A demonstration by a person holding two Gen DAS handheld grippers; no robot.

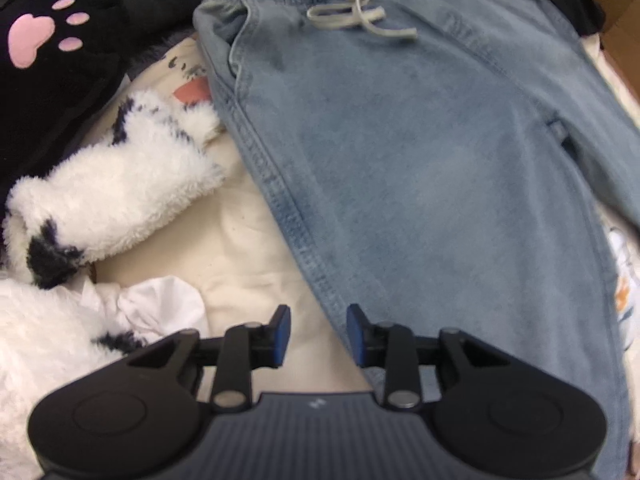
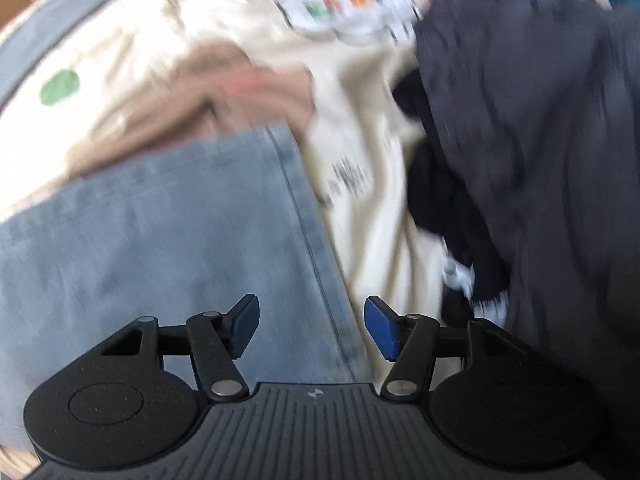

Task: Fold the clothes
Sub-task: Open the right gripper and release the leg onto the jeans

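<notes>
Light blue denim trousers (image 1: 420,152) lie flat, elastic waistband and grey drawstring (image 1: 356,20) at the top of the left wrist view. My left gripper (image 1: 318,334) is open and empty, hovering over the trousers' left seam edge. In the blurred right wrist view a leg of the same denim (image 2: 160,240) fills the lower left, its hem edge near the top. My right gripper (image 2: 311,326) is open above the denim's right seam, holding nothing.
A cream printed sheet (image 1: 244,248) lies under everything. White fluffy fabric with dark patches (image 1: 120,188), a black plush with a pink paw print (image 1: 44,36) and a crumpled white cloth (image 1: 160,304) crowd the left. A dark garment (image 2: 540,160) and tan cloth (image 2: 224,96) sit nearby.
</notes>
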